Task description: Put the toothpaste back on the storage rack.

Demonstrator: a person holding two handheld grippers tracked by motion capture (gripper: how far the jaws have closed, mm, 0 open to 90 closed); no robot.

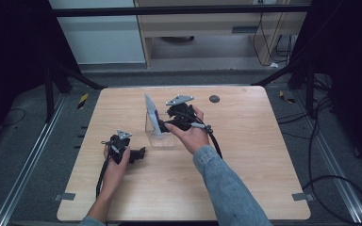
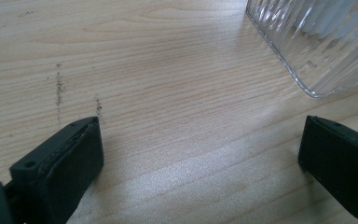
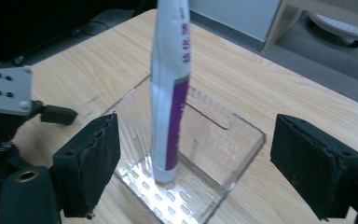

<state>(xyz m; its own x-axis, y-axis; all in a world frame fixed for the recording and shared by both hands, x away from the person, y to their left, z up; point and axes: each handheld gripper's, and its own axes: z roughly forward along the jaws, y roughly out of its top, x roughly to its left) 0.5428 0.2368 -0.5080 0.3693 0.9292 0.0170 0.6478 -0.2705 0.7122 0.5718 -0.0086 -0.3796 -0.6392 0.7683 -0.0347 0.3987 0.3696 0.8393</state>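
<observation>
One clear plastic holder (image 1: 160, 134) is standing on the one wooden table (image 1: 245, 179), and every other count is being taken around it. One white and purple tube (image 1: 152, 114) is standing upright inside that holder. Two grippers are showing: the right gripper (image 1: 166, 125) is sitting just beside the holder, and the left gripper (image 1: 141, 153) is resting near its front corner. One small dark round disc (image 1: 214, 99) is lying well beyond the holder.
</observation>
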